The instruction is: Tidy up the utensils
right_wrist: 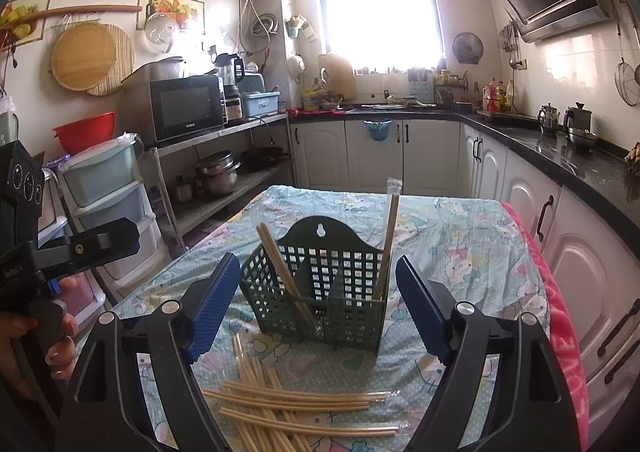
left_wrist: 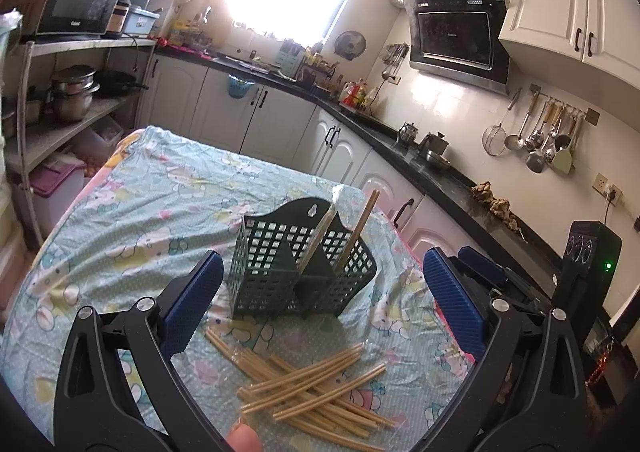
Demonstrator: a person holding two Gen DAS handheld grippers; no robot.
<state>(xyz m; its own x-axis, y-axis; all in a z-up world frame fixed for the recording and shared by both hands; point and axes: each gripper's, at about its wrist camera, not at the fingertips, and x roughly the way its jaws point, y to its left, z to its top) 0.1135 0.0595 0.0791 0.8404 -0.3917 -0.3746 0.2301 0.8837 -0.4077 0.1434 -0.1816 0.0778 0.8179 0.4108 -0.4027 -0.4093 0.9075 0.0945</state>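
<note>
now the chopsticks [right_wrist: 296, 408] lie below both open jaws, untouched.

"Galanz" on the microwave [right_wrist: 188, 108]; "LOVE" on the red towel [right_wrist: 568, 356].

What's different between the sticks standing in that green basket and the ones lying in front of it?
The chopsticks in the basket stand upright and lean on its walls; the loose chopsticks lie flat on the tablecloth. Those in the basket are only a couple of wrapped pairs; the loose ones form a criss-crossed heap. Both are pale bamboo colour in clear sleeves.
</note>
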